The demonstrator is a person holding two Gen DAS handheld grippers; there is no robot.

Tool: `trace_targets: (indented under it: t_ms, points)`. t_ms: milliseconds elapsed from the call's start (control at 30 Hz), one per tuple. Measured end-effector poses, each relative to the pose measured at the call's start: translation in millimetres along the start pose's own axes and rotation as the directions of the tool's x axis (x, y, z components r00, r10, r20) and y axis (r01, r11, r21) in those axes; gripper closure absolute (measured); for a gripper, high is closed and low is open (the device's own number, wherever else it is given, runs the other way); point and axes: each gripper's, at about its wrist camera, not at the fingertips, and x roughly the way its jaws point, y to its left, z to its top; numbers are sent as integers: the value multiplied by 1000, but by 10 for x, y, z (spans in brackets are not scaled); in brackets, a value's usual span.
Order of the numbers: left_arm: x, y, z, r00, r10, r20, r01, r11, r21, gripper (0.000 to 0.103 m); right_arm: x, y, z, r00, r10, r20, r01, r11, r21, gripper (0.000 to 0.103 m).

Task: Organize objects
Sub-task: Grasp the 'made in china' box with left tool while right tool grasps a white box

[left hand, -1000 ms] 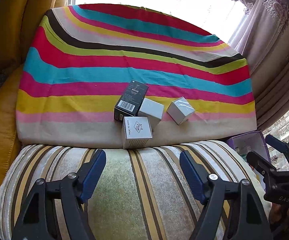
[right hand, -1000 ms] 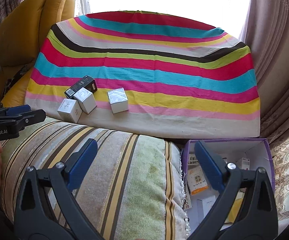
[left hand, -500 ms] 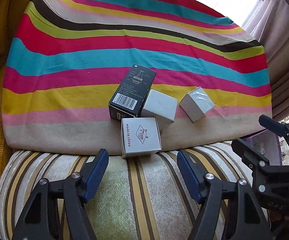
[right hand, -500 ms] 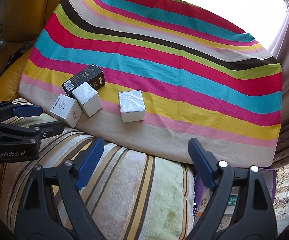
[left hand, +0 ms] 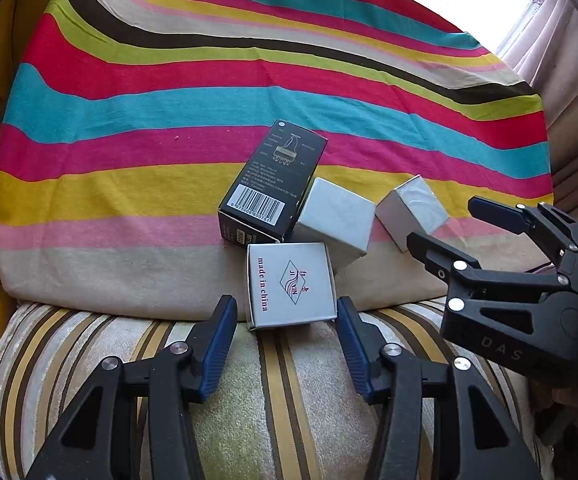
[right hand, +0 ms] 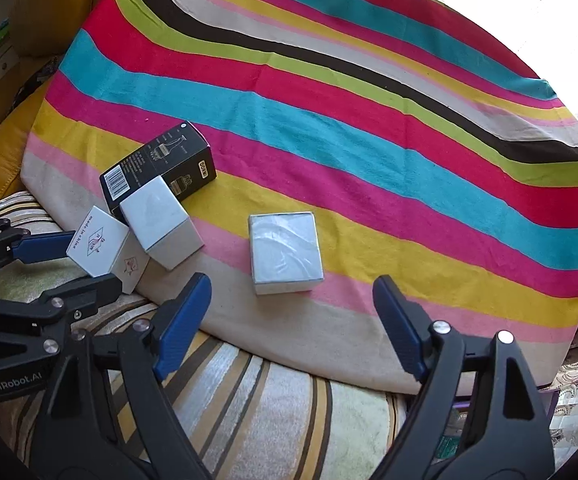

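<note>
The printed box point(left hand: 292, 285) sits just ahead of the left claw point(left hand: 287, 346), between its closing fingers, seemingly untouched. Behind it lie the barcode box point(left hand: 271, 188) and a plain cube point(left hand: 335, 220). Another cube point(right hand: 285, 252) lies ahead of the right claw point(right hand: 293, 332).

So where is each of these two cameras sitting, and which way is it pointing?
Left wrist: sits on the left gripper, looking steeply down along its fingers at the printed box by the striped cloth's near edge; its closing jaws flank the box without touching; the right gripper shows at the right.
Right wrist: sits on the right gripper, looking down at the wrapped box; its closing jaws are short of it; the left gripper shows at the left.
Shared: cloth, all four boxes, striped cushion.
</note>
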Motion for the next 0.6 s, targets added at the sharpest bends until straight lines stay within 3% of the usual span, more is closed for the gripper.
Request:
trace_targets:
  t_ms: [200,233,267,600]
  points:
    - [0,9,-23,1000,-9,9,9,1000,0,57,137,3,48,1000,15,-23,-16,1000,-10,45]
    - [-2,2,-29,1000,-8,12,8,1000,1,57,155,2,45,999,22,-29,-22,1000,-10,55]
    - [-14,-2,-38,1000,-7,18,7,1000,3,58,160,2,39,999,26,-30,-26,1000,-8,58]
    - [-201,-19,-143,997,-32,76,32,999,-1,58,-106,-41,-142,999,33,34,-35,998,48,58]
